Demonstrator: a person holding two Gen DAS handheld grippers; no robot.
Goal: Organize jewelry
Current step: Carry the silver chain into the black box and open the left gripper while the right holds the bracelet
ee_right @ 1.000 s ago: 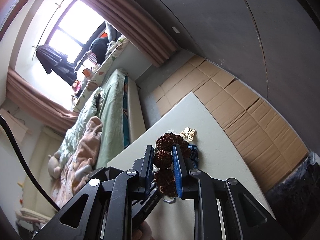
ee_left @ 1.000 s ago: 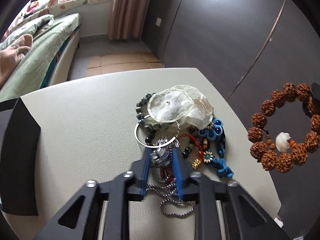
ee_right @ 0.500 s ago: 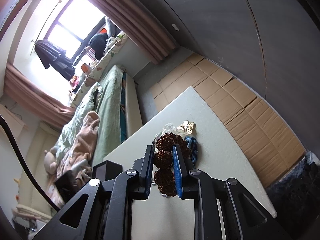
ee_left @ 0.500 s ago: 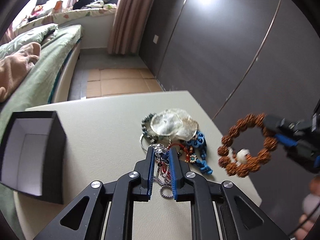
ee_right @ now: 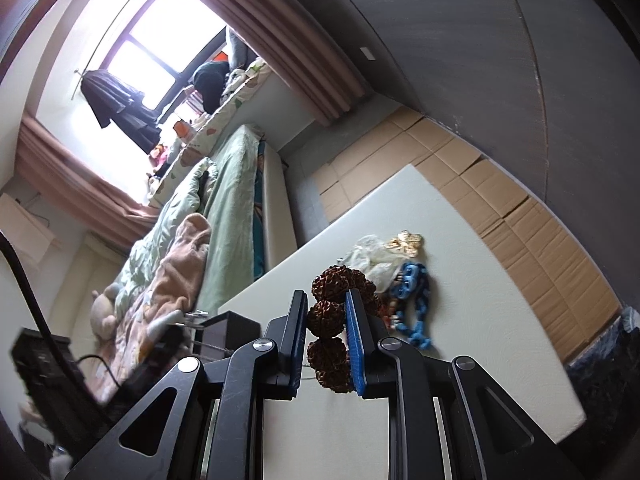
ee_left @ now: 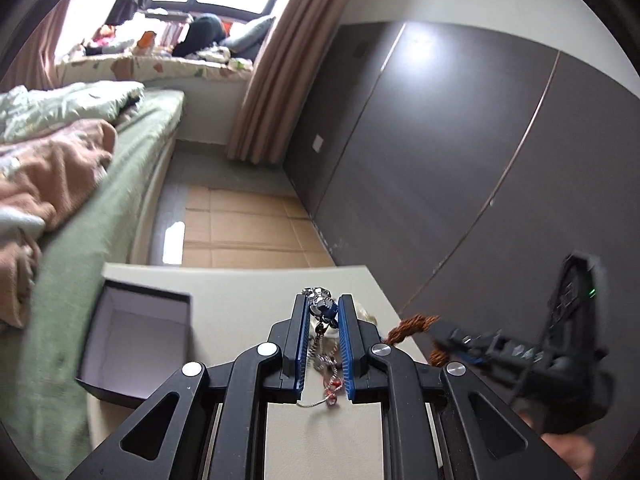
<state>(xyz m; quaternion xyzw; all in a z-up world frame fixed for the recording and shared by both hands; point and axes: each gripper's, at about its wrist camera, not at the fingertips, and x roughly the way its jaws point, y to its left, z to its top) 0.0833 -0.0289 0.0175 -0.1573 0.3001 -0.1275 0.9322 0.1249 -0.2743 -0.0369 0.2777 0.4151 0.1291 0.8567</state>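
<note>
A pale desk [ee_right: 480, 320] carries the things. Just past the tips of the right hand-held gripper [ee_right: 326, 316] lies a small heap: a see-through bag [ee_right: 370, 260], a gold flower charm [ee_right: 406, 242] at its far side, and a blue knotted cord [ee_right: 412, 300] next to it. To the left of the left hand-held gripper [ee_left: 324, 314], an open dark box [ee_left: 136, 340] sits on the desk.

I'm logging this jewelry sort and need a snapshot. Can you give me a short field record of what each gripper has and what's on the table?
left gripper: jaws shut on silver chain necklace, chain dangling
right gripper: jaws shut on brown bead bracelet
box: black, open, empty, on table
still on table: blue braided bracelet, gold flower piece, clear plastic bag
</note>
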